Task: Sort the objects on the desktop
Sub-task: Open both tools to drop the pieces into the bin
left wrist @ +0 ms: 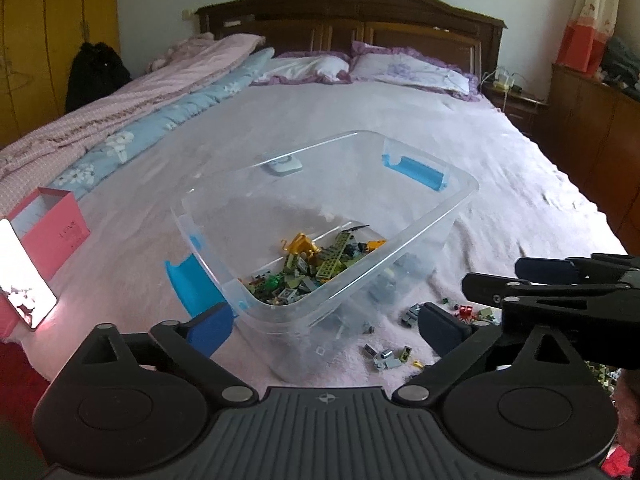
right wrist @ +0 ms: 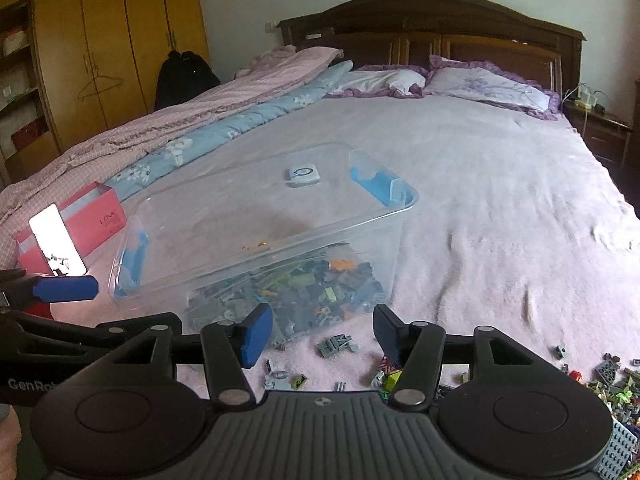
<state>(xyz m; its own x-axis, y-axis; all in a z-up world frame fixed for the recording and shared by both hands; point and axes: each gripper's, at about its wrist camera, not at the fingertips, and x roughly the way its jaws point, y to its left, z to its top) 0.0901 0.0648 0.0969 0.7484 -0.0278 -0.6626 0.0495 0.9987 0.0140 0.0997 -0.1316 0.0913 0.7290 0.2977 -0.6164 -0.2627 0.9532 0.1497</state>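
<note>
- A bedroom: a wide bed (right wrist: 500,200) under a pale pink cover carries everything, with pillows at the headboard and folded quilts along its left edge.
- A clear plastic bin (left wrist: 436,216) sits tilted near the foot edge, toy bricks (left wrist: 316,270) heaped in its low corner.
- Loose bricks (right wrist: 336,346) lie scattered on the cover just beside the bin, with a denser pile (right wrist: 616,384) towards the right foot corner.
- The left gripper (left wrist: 324,328) is spread wide around the bin's near corner, holding nothing.
- The right gripper (right wrist: 322,338) hovers parted over the loose bricks, also holding nothing.
- The bricks look small, hard, light and slick; pinching across flat sides seems safest, though the soft cover may let them sink.
- The pieces are too blurred to tell their shapes.
</note>
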